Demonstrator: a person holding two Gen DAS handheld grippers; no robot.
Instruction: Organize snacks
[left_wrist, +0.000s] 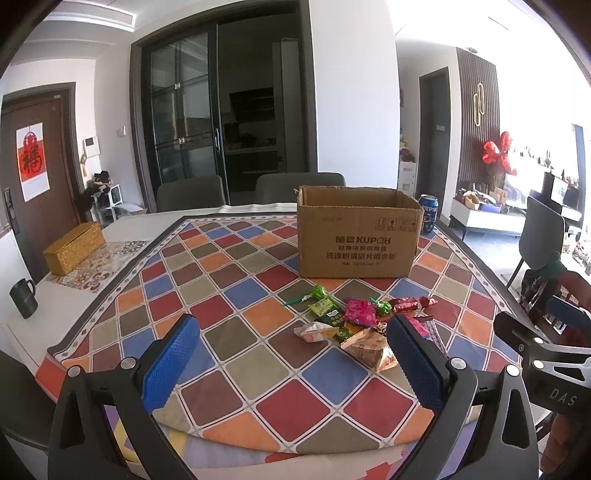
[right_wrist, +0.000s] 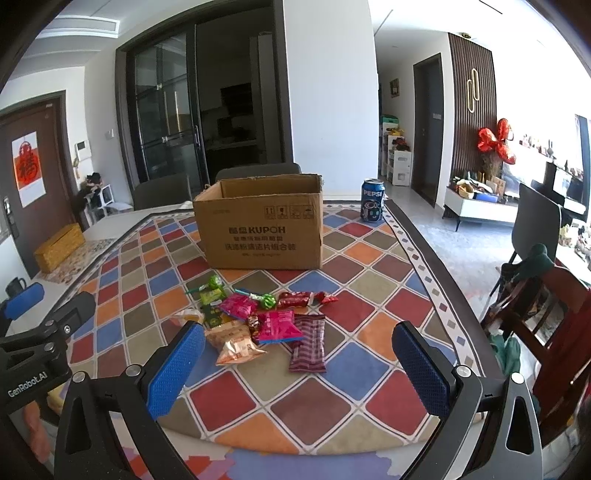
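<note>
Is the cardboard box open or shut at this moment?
Open. The cardboard box stands upright on the tablecloth, its top uncovered, inner back wall visible. Contents cannot be told.

A Pepsi can (right_wrist: 372, 200) stands on the checkered tablecloth (right_wrist: 373, 288); a black mug (left_wrist: 23, 298) and woven box (left_wrist: 73, 247) sit apart

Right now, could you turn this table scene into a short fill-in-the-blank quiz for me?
1. The cardboard box stands with its top ____.
2. The blue can reads ____.
3. The snack pile lies ____ the box.
4. Left gripper and right gripper both hold ____.

Answers: open; Pepsi; in front of; nothing
</note>
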